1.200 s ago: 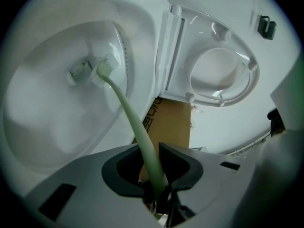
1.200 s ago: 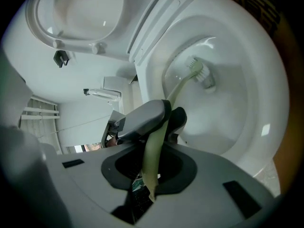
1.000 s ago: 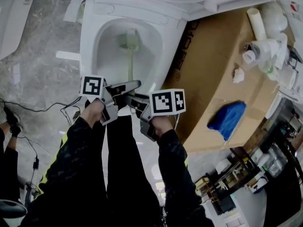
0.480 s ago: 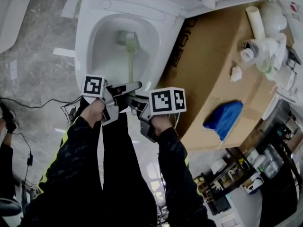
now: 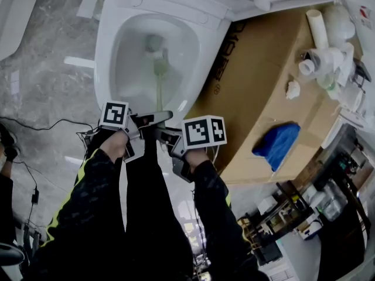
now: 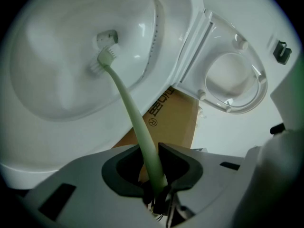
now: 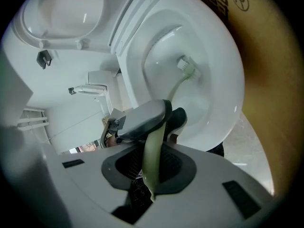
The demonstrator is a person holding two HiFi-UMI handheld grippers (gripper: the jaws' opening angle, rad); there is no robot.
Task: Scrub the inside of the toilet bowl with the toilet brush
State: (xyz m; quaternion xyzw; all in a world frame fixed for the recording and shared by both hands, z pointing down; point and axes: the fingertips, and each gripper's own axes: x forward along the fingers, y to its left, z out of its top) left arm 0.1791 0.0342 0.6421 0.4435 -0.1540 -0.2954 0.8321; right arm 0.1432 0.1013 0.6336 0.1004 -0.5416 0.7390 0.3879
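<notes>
Left gripper [image 6: 154, 172] and right gripper [image 7: 149, 167] clench the toilet brush [image 5: 159, 84], bristles in bowl [image 5: 106, 51]

You've two tools: left tongs [image 5: 153, 117], right tongs [image 5: 159, 133]. One toilet brush [image 5: 159, 86], one toilet bowl [image 5: 108, 45], one cardboard box [image 5: 263, 98], one blue cloth [image 5: 278, 145].

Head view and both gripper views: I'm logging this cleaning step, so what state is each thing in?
Toilet brush, handle gripped by both grippers, head down against the bowl's inner wall.
Toilet bowl, uncovered, brush head inside.
Toilet seat, raised.
Left gripper, shut on the brush handle.
Right gripper, shut on the brush handle, nearer its end.
Blue cloth, crumpled on the cardboard box.
</notes>
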